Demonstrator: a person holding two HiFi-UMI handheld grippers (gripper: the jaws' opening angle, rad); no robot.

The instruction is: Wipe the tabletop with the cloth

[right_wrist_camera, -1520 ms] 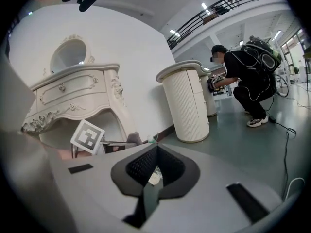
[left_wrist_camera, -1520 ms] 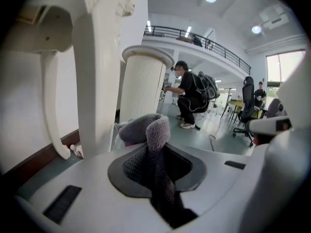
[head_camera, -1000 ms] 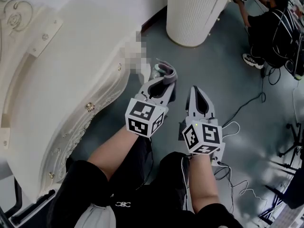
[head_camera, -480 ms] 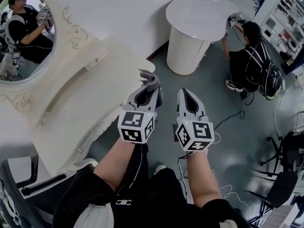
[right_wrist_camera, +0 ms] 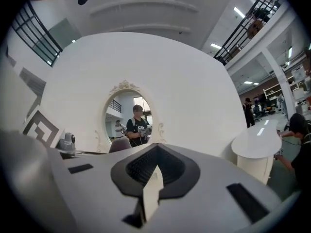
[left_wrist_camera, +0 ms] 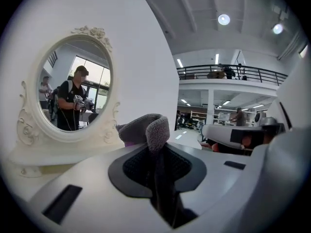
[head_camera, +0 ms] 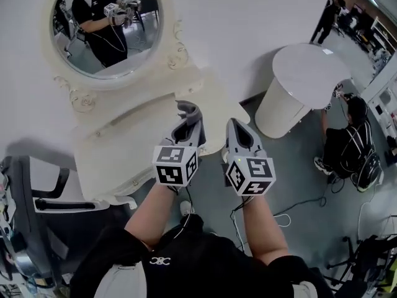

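The right gripper (right_wrist_camera: 154, 165) has its jaws closed together, with nothing between them. Straight ahead, an oval mirror (right_wrist_camera: 121, 113) in an ornate white frame reflects a person (right_wrist_camera: 137, 126). A round white table (right_wrist_camera: 255, 141) stands at right.

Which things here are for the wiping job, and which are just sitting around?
For the job:
- grey cloth, pinched in the left gripper
- dressing table top
- right gripper, holding nothing

Just sitting around:
- oval mirror
- round white table
- dark chair
- person beside the round table
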